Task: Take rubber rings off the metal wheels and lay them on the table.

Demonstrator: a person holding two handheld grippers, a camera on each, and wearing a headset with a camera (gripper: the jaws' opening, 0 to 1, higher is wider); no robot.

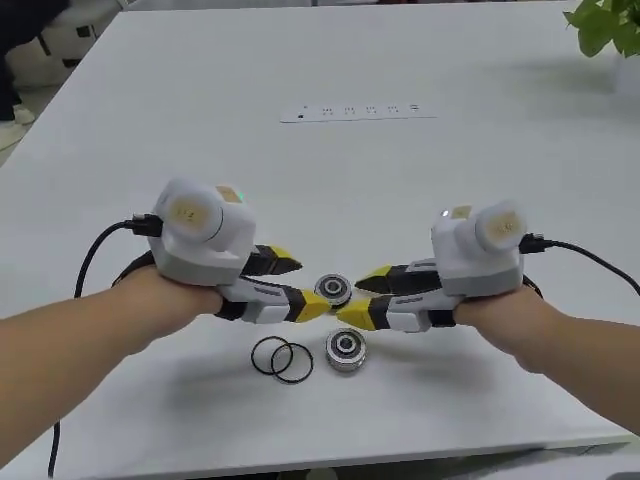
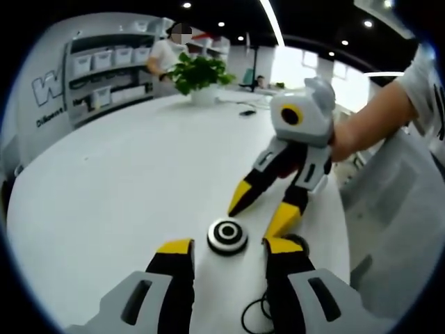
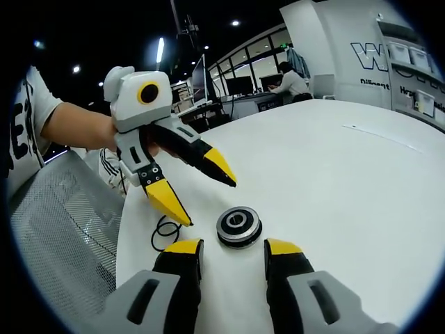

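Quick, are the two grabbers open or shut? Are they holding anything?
Left gripper: open, holding nothing.
Right gripper: open, holding nothing.

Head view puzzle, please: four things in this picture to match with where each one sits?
Things: 1 rubber rings; 2 plant; 3 socket strip; 4 farther wheel.
Places: A between left tool and right tool; B top right corner; C beside the nearer wheel, on its left; D far across the table, centre.
Pairs: 1-C; 2-B; 3-D; 4-A.
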